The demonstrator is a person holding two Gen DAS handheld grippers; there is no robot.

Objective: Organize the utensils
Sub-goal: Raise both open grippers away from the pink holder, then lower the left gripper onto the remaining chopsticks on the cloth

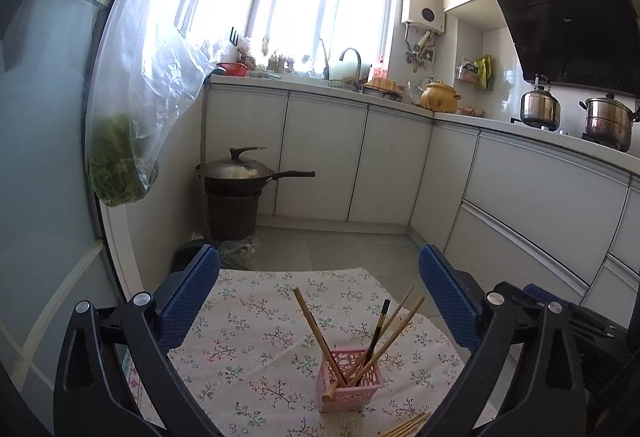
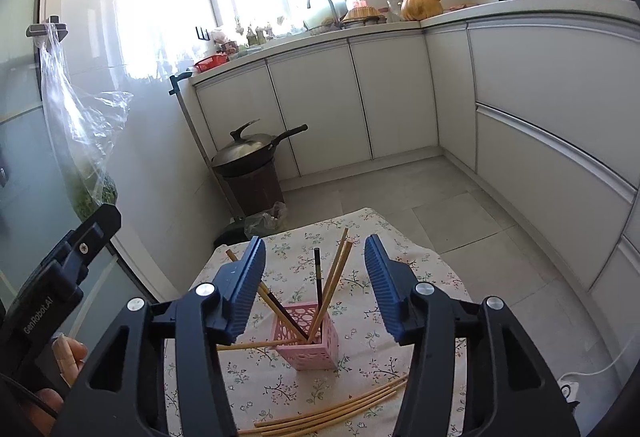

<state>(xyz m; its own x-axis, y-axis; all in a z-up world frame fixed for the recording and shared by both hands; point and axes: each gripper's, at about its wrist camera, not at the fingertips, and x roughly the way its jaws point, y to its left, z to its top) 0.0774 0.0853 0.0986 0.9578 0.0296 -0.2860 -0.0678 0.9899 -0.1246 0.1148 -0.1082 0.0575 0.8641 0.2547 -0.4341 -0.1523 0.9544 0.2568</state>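
A pink perforated holder [image 1: 350, 381] [image 2: 309, 342] stands upright on a small table under a floral cloth [image 1: 248, 337] [image 2: 360, 317]. Several wooden chopsticks and one dark one lean out of it [image 1: 384, 333] [image 2: 334, 277]. More loose bamboo chopsticks [image 2: 340, 409] [image 1: 404, 427] lie on the cloth in front of the holder. My left gripper [image 1: 318, 269] is open wide, nothing between its blue pads, and sits above and behind the holder. My right gripper [image 2: 314, 257] is open too, with the chopstick tops showing between its jaws, untouched.
White kitchen cabinets [image 2: 540, 141] run along the back and right, with pots [image 1: 538, 107] on the counter. A wok on a dark bin [image 1: 236, 173] stands on the floor behind the table. A plastic bag of greens [image 1: 120, 157] hangs at left. A hand [image 2: 70, 355] holds the left gripper.
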